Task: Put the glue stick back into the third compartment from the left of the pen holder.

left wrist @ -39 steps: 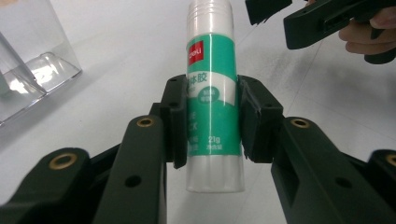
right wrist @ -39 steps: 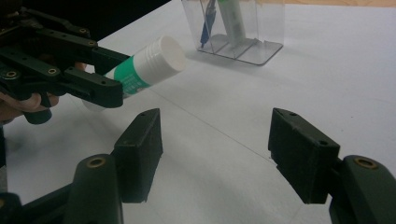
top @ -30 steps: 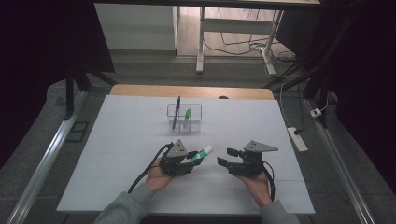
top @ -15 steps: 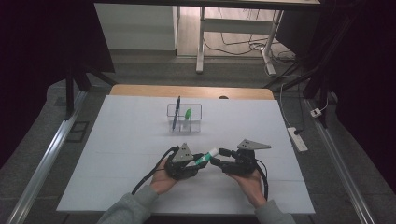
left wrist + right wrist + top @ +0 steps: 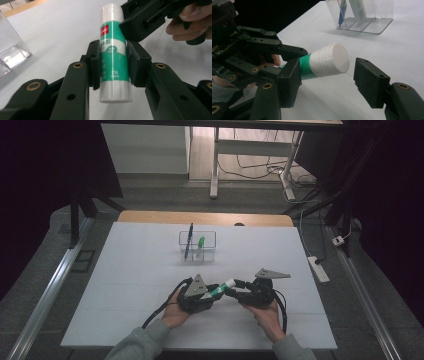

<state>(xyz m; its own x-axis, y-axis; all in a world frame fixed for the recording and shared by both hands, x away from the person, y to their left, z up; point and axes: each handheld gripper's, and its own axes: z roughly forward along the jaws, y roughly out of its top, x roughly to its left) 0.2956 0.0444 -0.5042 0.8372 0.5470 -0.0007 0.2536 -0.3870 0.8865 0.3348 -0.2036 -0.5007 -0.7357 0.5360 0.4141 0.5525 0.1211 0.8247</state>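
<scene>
The left claw (image 5: 113, 66) clamps a green-and-white glue stick (image 5: 113, 55) by its middle; its white cap sits between the right claw's (image 5: 327, 82) closing, not-yet-touching jaws above the tabletop (image 5: 130, 270).

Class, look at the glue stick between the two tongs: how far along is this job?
Done: the left tongs are shut on the glue stick, lifted off the table. In hand: the right tongs straddle its white cap, jaws just been closing but not yet pressing. Left: gripping the cap, probably to uncap it.

Black grippers (image 5: 227, 292) (brass screws), grey sleeves (image 5: 137, 345)
</scene>
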